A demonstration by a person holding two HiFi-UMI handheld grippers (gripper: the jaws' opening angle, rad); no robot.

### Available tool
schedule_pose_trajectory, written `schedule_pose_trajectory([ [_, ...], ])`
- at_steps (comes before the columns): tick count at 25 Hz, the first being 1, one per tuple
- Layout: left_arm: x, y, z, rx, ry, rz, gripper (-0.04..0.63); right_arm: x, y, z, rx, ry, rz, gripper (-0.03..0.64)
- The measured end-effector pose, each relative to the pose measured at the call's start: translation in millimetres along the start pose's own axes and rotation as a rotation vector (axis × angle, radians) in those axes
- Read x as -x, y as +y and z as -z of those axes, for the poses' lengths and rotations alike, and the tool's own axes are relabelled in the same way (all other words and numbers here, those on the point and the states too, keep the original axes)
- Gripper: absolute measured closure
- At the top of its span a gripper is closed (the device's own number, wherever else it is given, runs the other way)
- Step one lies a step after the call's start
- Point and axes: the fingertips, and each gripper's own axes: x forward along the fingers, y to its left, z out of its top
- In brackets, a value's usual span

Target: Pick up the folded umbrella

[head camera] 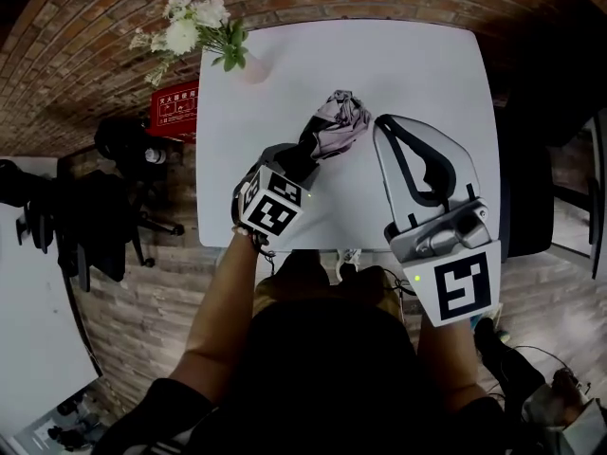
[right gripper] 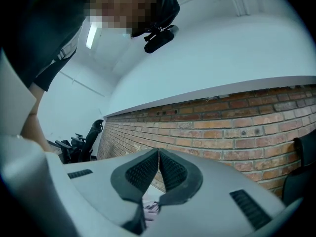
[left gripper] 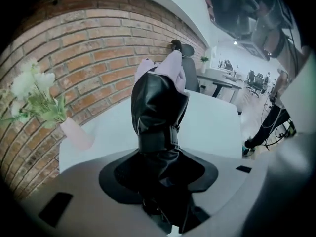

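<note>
The folded umbrella [head camera: 337, 121] is black with pale lilac cloth bunched at its far end and a black strap around its middle [left gripper: 158, 137]. My left gripper [head camera: 302, 162] is shut on its near end, and the umbrella [left gripper: 158, 100] sticks out past the jaws over the white table [head camera: 417, 64]. Whether its far end touches the tabletop I cannot tell. My right gripper [head camera: 387, 124] hangs just to the right of the umbrella, apart from it. The right gripper [right gripper: 158, 151] is shut, its black pads meeting at the tips with nothing between them.
A pale pink vase of white flowers [head camera: 194, 28] stands at the table's far left corner, by the brick wall [left gripper: 94, 43]. A red box [head camera: 178, 107] and black office chairs [head camera: 95, 207] are on the floor at the left. A dark chair [head camera: 526, 188] is at the table's right.
</note>
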Motion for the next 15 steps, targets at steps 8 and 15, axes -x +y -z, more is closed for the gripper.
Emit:
schedule_pose_trajectory([
  [8, 56.6, 15.9, -56.2, 0.004, -0.162, -0.173, 0.385, 9.3, 5.6, -17.2, 0.027, -0.030, -0.019, 0.586],
  [15, 103.8, 7.2, -89.4, 0.031, -0.293, -0.214, 0.385, 20.1, 17.9, -35.8, 0.042, -0.061, -0.040, 0.586],
])
